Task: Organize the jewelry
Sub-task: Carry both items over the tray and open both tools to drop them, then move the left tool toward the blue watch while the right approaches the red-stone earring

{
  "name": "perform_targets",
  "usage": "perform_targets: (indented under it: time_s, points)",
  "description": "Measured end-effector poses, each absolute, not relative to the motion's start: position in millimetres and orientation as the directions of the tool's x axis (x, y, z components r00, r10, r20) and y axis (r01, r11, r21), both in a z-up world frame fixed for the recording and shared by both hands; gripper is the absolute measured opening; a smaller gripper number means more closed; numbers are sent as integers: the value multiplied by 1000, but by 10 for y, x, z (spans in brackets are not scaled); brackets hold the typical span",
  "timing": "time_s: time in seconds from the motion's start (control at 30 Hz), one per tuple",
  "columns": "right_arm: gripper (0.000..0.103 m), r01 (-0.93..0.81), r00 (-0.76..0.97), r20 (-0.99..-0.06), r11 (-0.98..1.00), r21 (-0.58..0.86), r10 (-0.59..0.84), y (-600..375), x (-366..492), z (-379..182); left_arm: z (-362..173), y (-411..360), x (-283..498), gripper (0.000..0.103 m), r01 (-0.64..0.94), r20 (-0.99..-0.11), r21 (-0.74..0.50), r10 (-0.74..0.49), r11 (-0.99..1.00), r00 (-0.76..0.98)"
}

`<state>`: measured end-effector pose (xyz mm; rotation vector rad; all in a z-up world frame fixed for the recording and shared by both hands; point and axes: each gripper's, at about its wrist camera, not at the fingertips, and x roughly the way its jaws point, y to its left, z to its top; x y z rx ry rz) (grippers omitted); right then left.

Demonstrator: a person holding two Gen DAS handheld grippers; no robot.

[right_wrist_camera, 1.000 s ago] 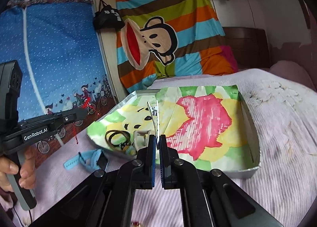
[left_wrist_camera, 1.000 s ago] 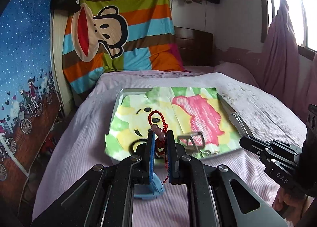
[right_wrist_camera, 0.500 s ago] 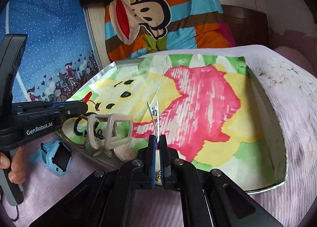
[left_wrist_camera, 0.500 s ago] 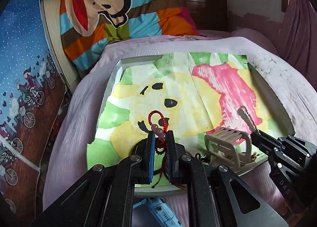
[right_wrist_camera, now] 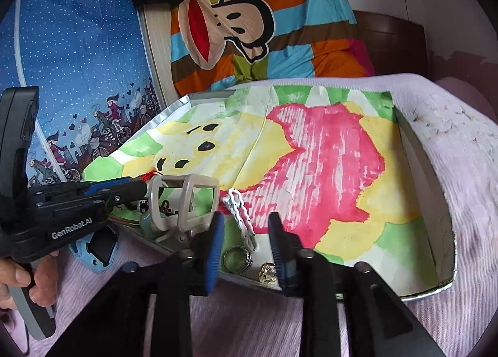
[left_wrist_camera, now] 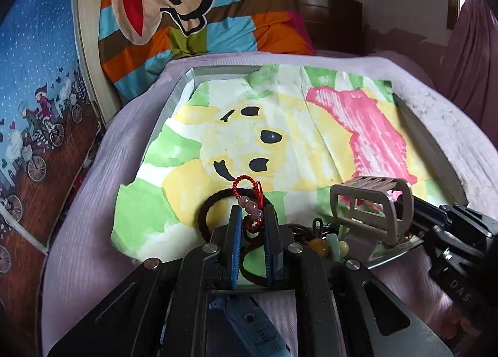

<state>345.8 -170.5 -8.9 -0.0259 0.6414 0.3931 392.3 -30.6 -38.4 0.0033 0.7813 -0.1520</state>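
My left gripper point(left_wrist_camera: 252, 212) is shut on a red cord bracelet with pink beads point(left_wrist_camera: 249, 198), held low over the near left corner of the paper-lined tray point(left_wrist_camera: 183, 86). A black hair tie point(left_wrist_camera: 211, 204) lies under it. My right gripper point(right_wrist_camera: 246, 220) is open over the tray's near edge point(right_wrist_camera: 429, 293). A white hair clip point(right_wrist_camera: 241, 217) lies on the paper between its fingers. A silver ring point(right_wrist_camera: 238, 259) and a gold ring point(right_wrist_camera: 267, 273) lie just below. A beige claw clip point(right_wrist_camera: 183, 201) stands to the left.
Beads and cords point(left_wrist_camera: 326, 241) are piled in the tray's near corner. A blue watch point(right_wrist_camera: 98, 248) lies on the lilac bedspread point(right_wrist_camera: 467, 154) beside the tray. A striped monkey blanket point(right_wrist_camera: 249, 21) and a blue panel point(right_wrist_camera: 71, 61) stand behind.
My right gripper has opened and let the white hair clip drop onto the paper. Both grippers moved forward and down over the tray's near edge. My left gripper still holds the red bracelet.
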Motion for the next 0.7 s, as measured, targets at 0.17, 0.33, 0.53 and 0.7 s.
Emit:
perform_targets:
  time_s: [0.17,0.33,0.53,0.7]
  points:
    - [42,-341,799,-512,939,45,315,-1725,3248,109,-223,-157,3732,36,114,-628,-118,-163,986,761]
    - [65,-303,869,-401,952,31,290,-1783,2930,396,5,-45,3445,46,79,-554,-126,-137,989,821]
    - [88,-288,911,-307,958,10,277,-1801,2512,590,347,36,2981,78,72,-442,-151,-132,986,887]
    - [103,-285,929,-246,959,7,278,-1840,2253,637,574,36,2621,93,67,-385,-119,-108,991,917]
